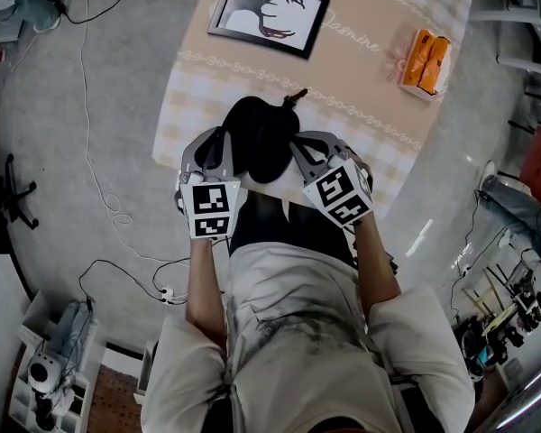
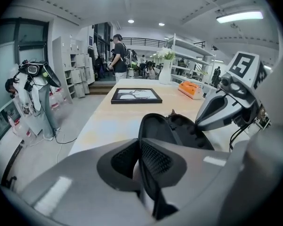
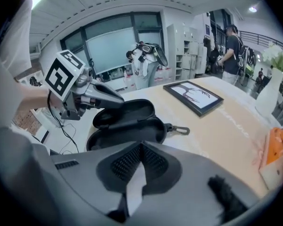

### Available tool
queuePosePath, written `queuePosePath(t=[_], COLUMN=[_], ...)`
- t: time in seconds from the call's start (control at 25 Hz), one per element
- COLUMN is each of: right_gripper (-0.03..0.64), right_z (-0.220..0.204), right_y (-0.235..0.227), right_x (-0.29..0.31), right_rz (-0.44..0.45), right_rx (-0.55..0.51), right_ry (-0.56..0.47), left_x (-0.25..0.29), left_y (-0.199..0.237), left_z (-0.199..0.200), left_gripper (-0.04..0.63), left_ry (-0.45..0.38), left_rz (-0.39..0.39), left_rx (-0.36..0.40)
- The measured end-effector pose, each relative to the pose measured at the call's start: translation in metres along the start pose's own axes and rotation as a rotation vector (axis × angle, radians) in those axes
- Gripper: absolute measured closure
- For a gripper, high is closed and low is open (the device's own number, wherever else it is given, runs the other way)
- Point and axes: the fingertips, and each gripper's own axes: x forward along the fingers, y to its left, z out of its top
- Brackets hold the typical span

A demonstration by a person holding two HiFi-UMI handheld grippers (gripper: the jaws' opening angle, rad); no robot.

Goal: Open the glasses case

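The case [image 1: 257, 138] lies open on the surface [image 1: 361, 79], between the picture [image 1: 269, 13] and the near edge, its two black halves spread like a shell. The left hand-held gripper [image 1: 218, 149], farther from the picture than the case, is clamped narrow on the thin rim of the left half. The right hand-held gripper [image 1: 304, 149], level with it, has its jaws drawn nearly together on the right half's rim.

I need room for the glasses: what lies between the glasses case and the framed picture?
Only bare tablecloth between glasses case and framed picture; the head view shows it.
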Motion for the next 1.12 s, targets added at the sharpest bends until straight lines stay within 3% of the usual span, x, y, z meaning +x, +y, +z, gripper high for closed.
queuePosePath(t=[0.32,0.56,0.8,0.88,1.0,1.12], right_gripper=[0.601,0.6,0.6,0.6,0.601,0.601], right_z=[-0.001,0.002,0.031,0.045,0.064,0.071], right_y=[0.0,0.002,0.009,0.007,0.005,0.006], right_x=[0.0,0.001,-0.01,-0.019,-0.037,-0.046], right_rz=[0.002,0.005,0.018,0.013,-0.004,-0.003], right_rx=[0.02,0.014,0.046,0.053,0.054,0.064], right_ry=[-0.019,-0.021,-0.108,-0.158,-0.25,-0.315], left_x=[0.002,-0.021,-0.048,-0.055,-0.067,-0.072], left_y=[0.001,-0.007,-0.013,-0.01,-0.003,-0.003], left_z=[-0.001,0.028,0.058,0.063,0.069,0.064], left_gripper=[0.554,0.47,0.46,0.484,0.588,0.592], left_ry=[-0.038,-0.138,-0.239,-0.256,-0.292,-0.304], left_rz=[-0.011,-0.065,-0.116,-0.096,-0.071,-0.084], left_rx=[-0.03,-0.043,-0.09,-0.081,-0.089,-0.099])
